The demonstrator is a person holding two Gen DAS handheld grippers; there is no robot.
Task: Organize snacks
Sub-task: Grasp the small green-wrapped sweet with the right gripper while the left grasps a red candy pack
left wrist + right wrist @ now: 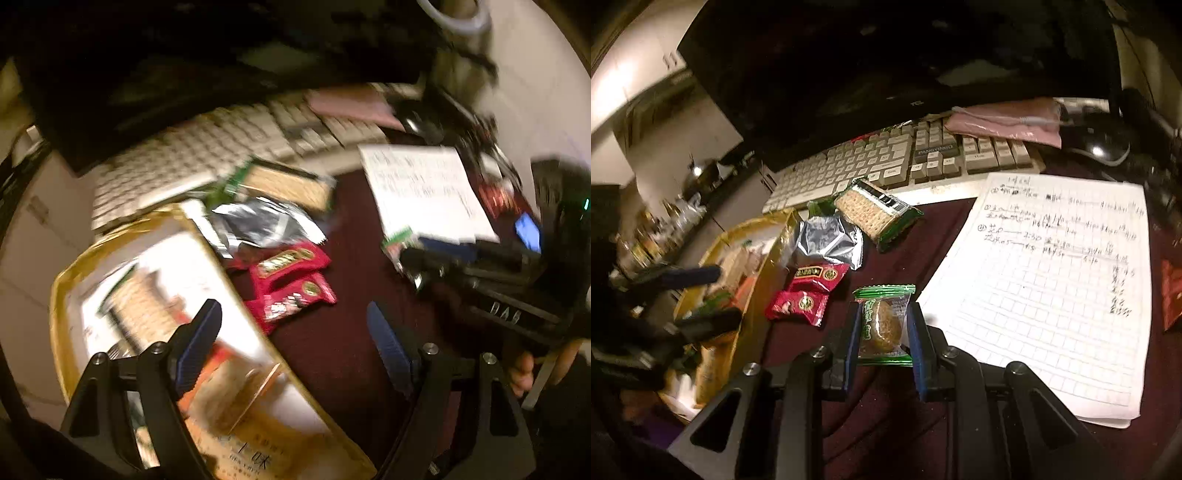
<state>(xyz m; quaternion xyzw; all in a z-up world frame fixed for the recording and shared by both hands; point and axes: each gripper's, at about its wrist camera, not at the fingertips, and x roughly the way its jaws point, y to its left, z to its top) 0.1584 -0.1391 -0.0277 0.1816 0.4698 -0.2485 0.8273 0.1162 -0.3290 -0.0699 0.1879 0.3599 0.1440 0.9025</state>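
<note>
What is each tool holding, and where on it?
The right tool pinches the green-wrapped snack by its two side edges. The left tool is open, holding nothing.

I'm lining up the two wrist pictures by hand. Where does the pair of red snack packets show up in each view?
Left wrist: red snack packets sit just below centre, right of the gold box.
Right wrist: red snack packets lie left of centre, between the gold box and the green-wrapped snack in the right gripper.
Shared landmark: the keyboard behind them.
</note>
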